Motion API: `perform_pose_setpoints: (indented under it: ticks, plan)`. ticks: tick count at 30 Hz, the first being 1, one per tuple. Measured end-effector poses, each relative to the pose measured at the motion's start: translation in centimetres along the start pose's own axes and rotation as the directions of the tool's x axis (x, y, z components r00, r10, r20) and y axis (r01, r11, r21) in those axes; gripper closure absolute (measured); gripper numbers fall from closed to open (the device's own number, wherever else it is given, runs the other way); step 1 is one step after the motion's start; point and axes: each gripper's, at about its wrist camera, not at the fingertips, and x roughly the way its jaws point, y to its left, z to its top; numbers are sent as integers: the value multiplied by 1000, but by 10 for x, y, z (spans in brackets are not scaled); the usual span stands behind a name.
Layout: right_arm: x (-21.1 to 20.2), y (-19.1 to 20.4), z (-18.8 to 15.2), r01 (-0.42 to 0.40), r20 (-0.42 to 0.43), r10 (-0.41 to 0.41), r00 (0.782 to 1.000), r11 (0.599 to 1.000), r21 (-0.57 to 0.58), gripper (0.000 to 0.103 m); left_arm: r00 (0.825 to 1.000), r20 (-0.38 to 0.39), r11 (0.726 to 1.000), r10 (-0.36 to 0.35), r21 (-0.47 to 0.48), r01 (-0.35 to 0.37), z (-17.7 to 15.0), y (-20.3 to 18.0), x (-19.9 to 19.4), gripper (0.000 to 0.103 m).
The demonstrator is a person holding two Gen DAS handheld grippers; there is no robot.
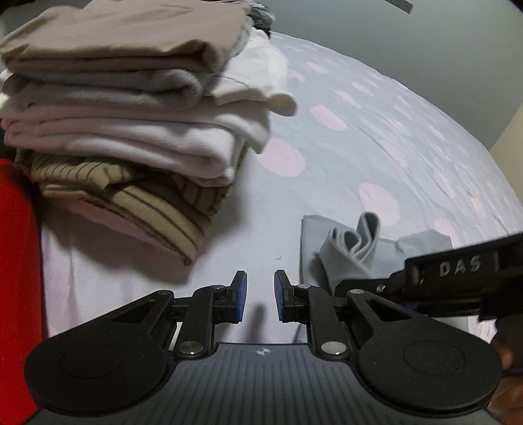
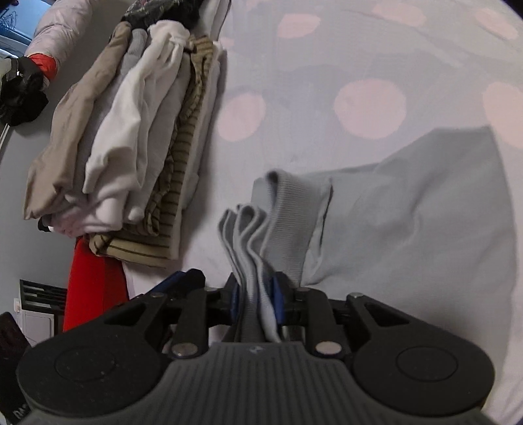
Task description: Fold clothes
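A pale grey-blue garment [image 2: 408,209] lies on the bed, with its ribbed hem bunched into folds. My right gripper [image 2: 256,304] is shut on that bunched ribbed edge, which rises between the blue pads. The left wrist view shows the same garment [image 1: 353,251] at the lower right, with the right gripper's black body [image 1: 457,278] on top of it. My left gripper [image 1: 260,296] is open just above the sheet, left of the garment, with nothing between its fingers.
A stack of folded clothes [image 1: 130,114] in beige, white and striped olive sits at the left on the lilac sheet with pink dots [image 1: 359,137]. Red fabric [image 1: 16,261] lies at the far left. A person's puffy sleeve [image 2: 59,29] shows at the upper left.
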Motion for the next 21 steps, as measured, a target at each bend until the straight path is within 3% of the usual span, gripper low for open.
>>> perform_pose_setpoints:
  ticks: [6, 12, 16, 19, 21]
  plan:
    - [-8, 2, 0, -56, 8, 56, 998, 998, -2, 57, 999, 47, 1000, -6, -26, 7, -1, 3, -9, 83]
    - [-53, -10, -1, -36, 123, 41, 992, 999, -39, 55, 994, 88, 998, -68, 4, 68, -3, -6, -20, 82]
    - [-83, -43, -8, 20, 205, -19, 979, 1000, -2, 55, 989, 83, 990, -125, 72, 119, -7, -22, -21, 65]
    - [-101, -69, -17, 87, 261, -89, 961, 996, 19, 55, 993, 43, 988, -107, 112, 102, -13, -36, -14, 49]
    - [-111, -86, -22, 129, 289, -134, 948, 991, 37, 55, 995, 13, 990, -98, 101, 96, -14, -37, -6, 48]
